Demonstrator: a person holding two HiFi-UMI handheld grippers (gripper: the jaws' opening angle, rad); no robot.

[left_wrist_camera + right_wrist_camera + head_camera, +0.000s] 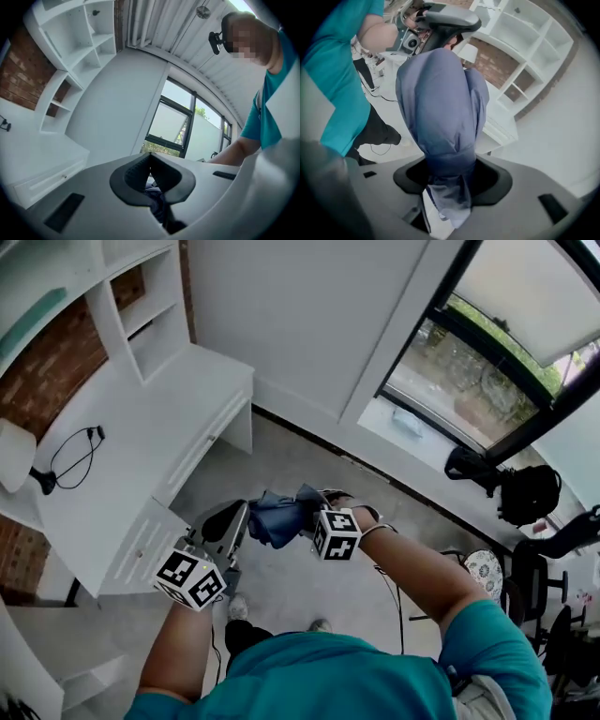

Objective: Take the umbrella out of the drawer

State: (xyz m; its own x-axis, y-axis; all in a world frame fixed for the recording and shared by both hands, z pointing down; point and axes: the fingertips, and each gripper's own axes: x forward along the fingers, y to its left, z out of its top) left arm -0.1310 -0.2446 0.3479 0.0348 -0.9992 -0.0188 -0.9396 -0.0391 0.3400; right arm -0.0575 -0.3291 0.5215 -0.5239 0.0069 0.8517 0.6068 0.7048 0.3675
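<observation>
Two grippers on one umbrella here, so it's well clear of any drawer. Starting at the far left: a white lamp (13, 456) sits at the left edge of the white desk (141, 427), and a black cable (77, 454) lies looped on the desktop just beside it. White shelves (141, 315) rise along the desk's back edge. The drawer front (199, 454) under the desktop looks shut as far as I can tell.

Off the desk's front edge, up in the air over the grey floor (291, 592), the left gripper (244, 521) has its jaws pinched narrow. The tips meet, and a bit of dark blue fabric is caught between the pads lower down. That fabric is the left end of the folded blue umbrella (279, 517), which hangs roughly level between the two tools and touches no surface.

The right gripper (307, 514) clamps the other end. Its jaws stand wide, with the bunched canopy filling the gap and a loose flap of fabric poking out behind the pads.

Further right is a big window (478, 371), and below it a black bag (527, 493) near the wall.
</observation>
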